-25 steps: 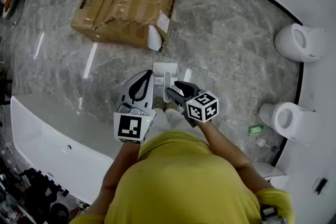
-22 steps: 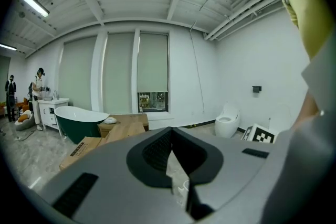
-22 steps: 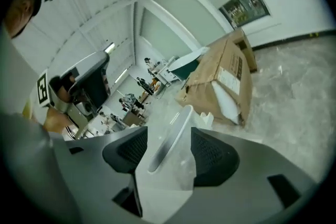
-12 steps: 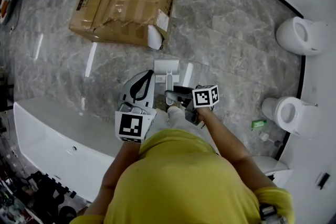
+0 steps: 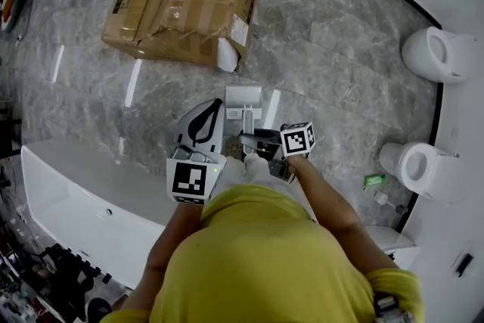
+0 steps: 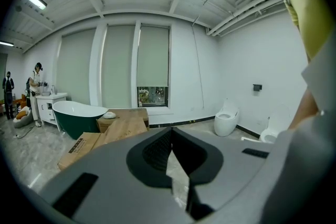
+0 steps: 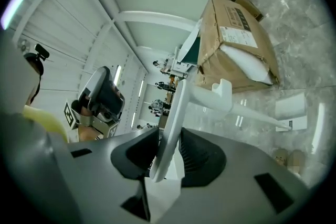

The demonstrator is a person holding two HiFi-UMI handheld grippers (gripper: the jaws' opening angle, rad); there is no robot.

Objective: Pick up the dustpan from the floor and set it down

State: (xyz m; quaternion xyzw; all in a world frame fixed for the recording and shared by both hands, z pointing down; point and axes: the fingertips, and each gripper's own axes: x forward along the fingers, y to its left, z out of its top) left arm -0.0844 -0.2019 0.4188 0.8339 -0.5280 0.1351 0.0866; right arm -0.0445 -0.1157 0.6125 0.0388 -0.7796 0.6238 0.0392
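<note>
The right gripper (image 7: 167,150), its fingers just closing, pinches the white dustpan handle (image 7: 176,107); the left gripper (image 6: 171,140), fingers pressed together, holds nothing.

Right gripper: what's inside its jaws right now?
The white dustpan handle stands between the right gripper's jaws, which have just been closing. Both pads look pressed on it. The handle itself covers the rest of the gap, so nothing else can be seen there.

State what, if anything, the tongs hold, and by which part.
Right tongs, jaws just closed further, grip the dustpan by its handle's top end; left tongs hold nothing.
</note>
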